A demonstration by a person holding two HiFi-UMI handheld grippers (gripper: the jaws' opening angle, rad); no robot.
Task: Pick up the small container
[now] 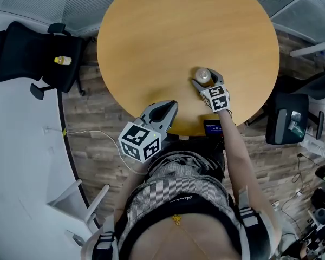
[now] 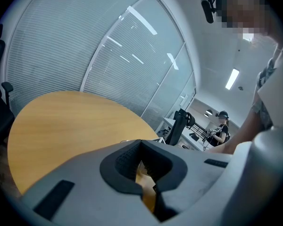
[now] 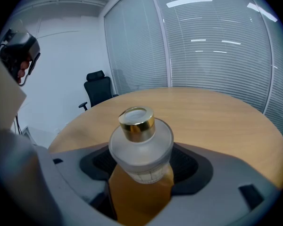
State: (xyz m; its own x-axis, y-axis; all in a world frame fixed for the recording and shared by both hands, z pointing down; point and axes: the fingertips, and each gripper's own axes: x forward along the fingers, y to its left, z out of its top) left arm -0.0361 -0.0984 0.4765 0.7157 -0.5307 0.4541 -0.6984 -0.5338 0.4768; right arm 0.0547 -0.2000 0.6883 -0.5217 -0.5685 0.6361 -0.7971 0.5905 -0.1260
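**Head view.** Looks steeply down on a round wooden desk [image 1: 184, 42]. Near its front edge stands the small container [image 1: 203, 76], a frosted-glass bottle with a gold cap, set between the jaws of the right hand-held gripper [image 1: 205, 83]. Reached across from the person's right arm, so the jaws come at the bottle from the side, low on its body. Holds the left hand-held gripper [image 1: 163, 111] back at the desk's near rim, well apart from the bottle, probably just kept out of the way. At far left, a black office chair [image 1: 21, 50] with a yellow bottle [image 1: 63, 60] lying on it. Too small here to tell whether the container's base is touching the desk.

**Left gripper view.** Looks along the left jaws: drawn close together with nothing between them, only a sliver of desk wood showing through the narrow slot. Points out over bare desk towards blinds and a glass wall. A second person [image 2: 221, 128] in the distance, too small to make out much.

**Right gripper view.** Shows the jaws clamped on the small container, a dark ribbed pad pressed to each side of the frosted body, the cap upright and clear above them. Grip sits below the shoulder, likely to stop the glass slipping on the lift. Hides the bottle's base behind the jaws, so lifted or resting cannot be told.
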